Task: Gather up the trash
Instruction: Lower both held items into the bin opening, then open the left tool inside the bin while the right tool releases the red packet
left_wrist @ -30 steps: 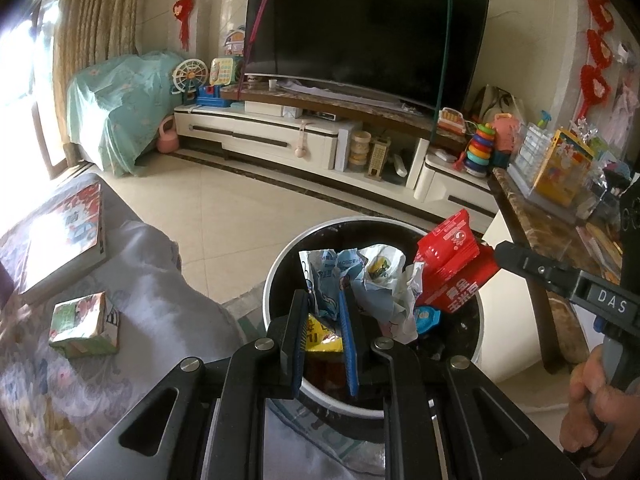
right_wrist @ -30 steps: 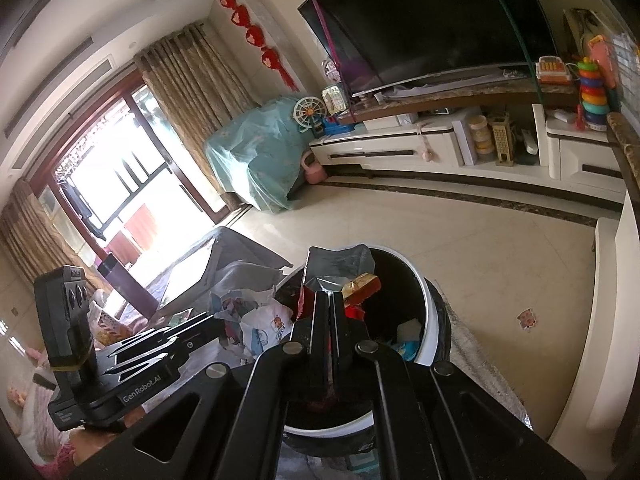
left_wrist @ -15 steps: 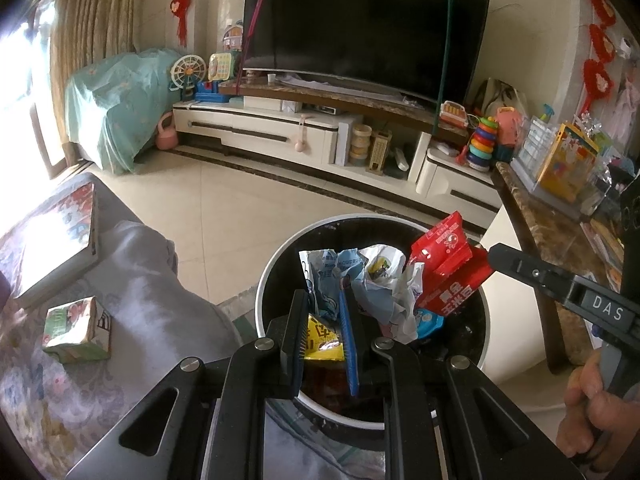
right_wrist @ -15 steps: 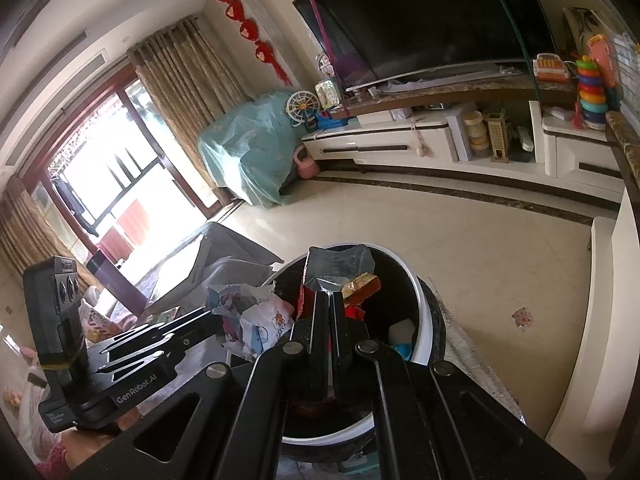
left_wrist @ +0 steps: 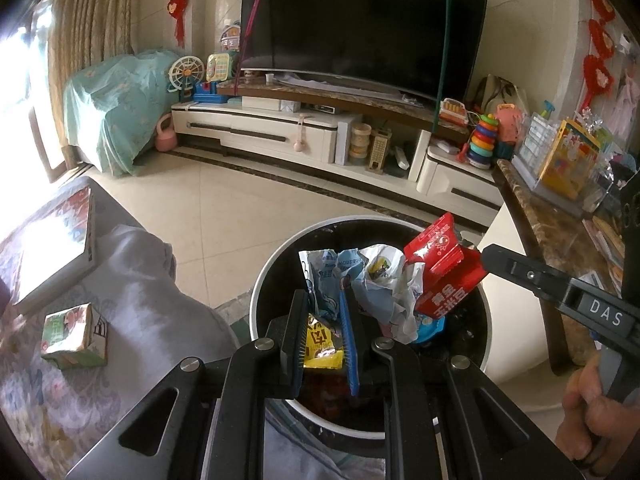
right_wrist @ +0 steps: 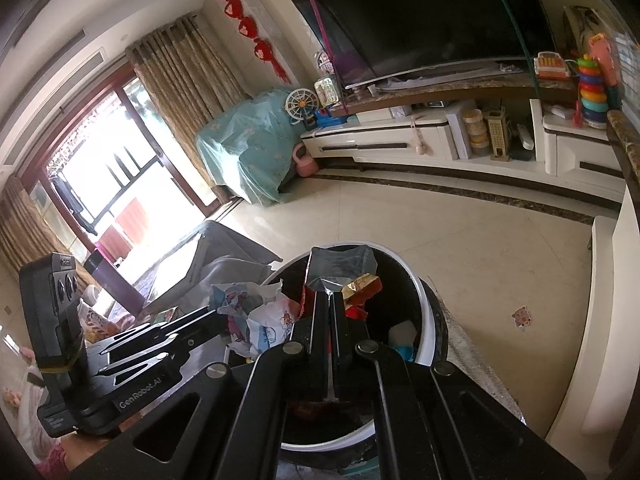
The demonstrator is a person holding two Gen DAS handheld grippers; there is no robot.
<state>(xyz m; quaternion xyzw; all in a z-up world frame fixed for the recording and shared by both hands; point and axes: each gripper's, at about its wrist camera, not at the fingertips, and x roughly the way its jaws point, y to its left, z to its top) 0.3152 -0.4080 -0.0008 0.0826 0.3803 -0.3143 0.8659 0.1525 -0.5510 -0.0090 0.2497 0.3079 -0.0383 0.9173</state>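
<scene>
Trash bin [left_wrist: 264,280], round with a white rim and dark inside, stands on the tiled floor [left_wrist: 224,204] directly below both grippers. Left gripper [left_wrist: 325,316] has its blue-padded jaws drawn close and clamped on crumpled wrappers [left_wrist: 360,280], a pale blue and white bundle with a yellow packet [left_wrist: 320,346] between the pads; the bundle hangs above the bin opening. Right gripper [right_wrist: 329,308] has its jaws pressed together on a red snack bag [left_wrist: 444,272], seen from its own camera as a silver-lined flap [right_wrist: 340,268] rising over the fingertips, also above the bin. Red bag and wrapper bundle touch each other. More scraps lie inside the bin, among them a blue piece [left_wrist: 430,326]. Person's hand [left_wrist: 592,412] grips the right gripper's handle. To the left, a small green carton [left_wrist: 74,330] and a book [left_wrist: 52,248] rest on a cloth-covered surface [left_wrist: 132,280] just beside the bin.
</scene>
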